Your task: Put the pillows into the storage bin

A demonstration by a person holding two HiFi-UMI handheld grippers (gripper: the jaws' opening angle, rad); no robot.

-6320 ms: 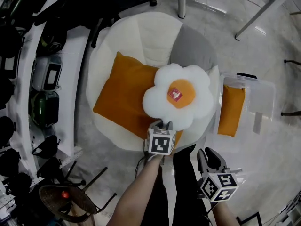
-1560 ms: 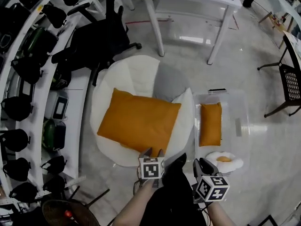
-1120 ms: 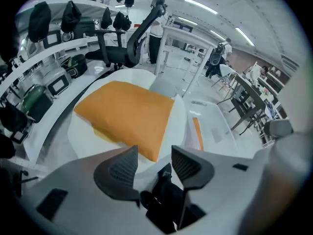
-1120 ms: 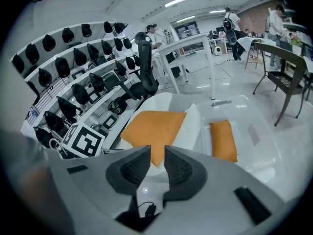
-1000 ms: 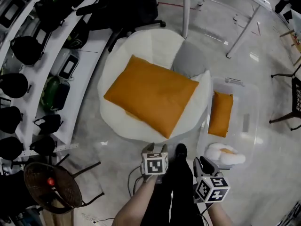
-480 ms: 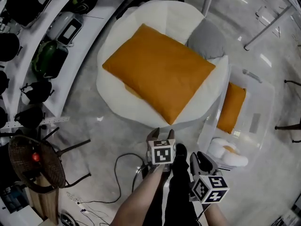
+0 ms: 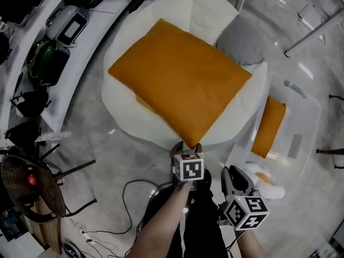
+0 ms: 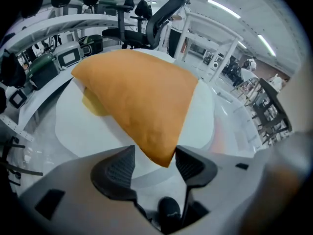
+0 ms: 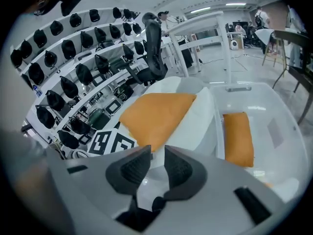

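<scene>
A large orange pillow point(image 7: 177, 85) lies on a white beanbag point(image 7: 126, 109), with a grey cushion point(image 7: 242, 39) behind it. My left gripper point(image 7: 187, 147) is at the pillow's near corner. In the left gripper view that pillow point(image 8: 137, 97) has its corner tip between the opening jaws of this gripper point(image 8: 155, 164), and the pads do not press on it. A clear storage bin point(image 7: 303, 125) at the right holds a small orange pillow point(image 7: 270, 125) and a white flower pillow point(image 7: 263, 181). My right gripper point(image 7: 232, 173) hovers beside the bin's near end. It point(image 9: 157, 166) has a narrow gap and holds nothing.
Shelves with helmets and bags point(image 7: 48, 58) run along the left. A round wicker seat point(image 7: 27, 198) and loose cables point(image 7: 134, 192) are on the floor at lower left. White table legs point(image 7: 317, 28) stand at the back right. A black office chair point(image 8: 166, 13) is behind the beanbag.
The flower pillow went from the beanbag into the bin. My left gripper has advanced to the large pillow's near corner with its jaws wider apart. The right gripper barely moved.
</scene>
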